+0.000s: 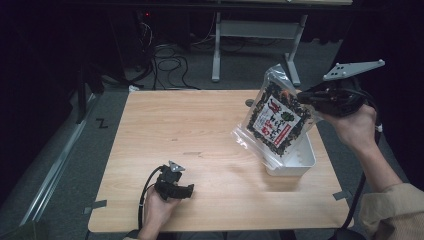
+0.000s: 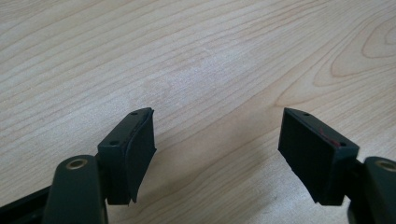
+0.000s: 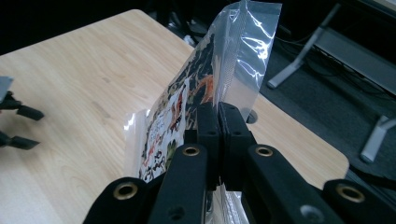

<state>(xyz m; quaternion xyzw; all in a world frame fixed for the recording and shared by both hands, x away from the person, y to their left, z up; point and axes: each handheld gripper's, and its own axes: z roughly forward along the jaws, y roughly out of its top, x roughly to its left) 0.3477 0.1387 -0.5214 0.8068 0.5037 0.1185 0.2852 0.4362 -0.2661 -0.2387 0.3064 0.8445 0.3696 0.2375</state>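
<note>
Right hand-held gripper (image 1: 306, 96) is clamped on the top edge of the snack pouch (image 1: 276, 120), dangling it over the white tray (image 1: 306, 161) at the bench's (image 1: 190, 130) right side. Looks like the lift-out step; next it needs somewhere to set down. Left hand-held gripper (image 2: 217, 140) rests near-left, jaws apart, holding nothing. Label's red-and-white, writing too small to read.

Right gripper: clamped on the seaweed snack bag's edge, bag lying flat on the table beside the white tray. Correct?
Not quite. The right gripper is clamped on the seaweed snack bag at its edge, but the bag isn't lying flat on the table; it hangs tilted in the air over the white tray, as the high view shows.
</note>
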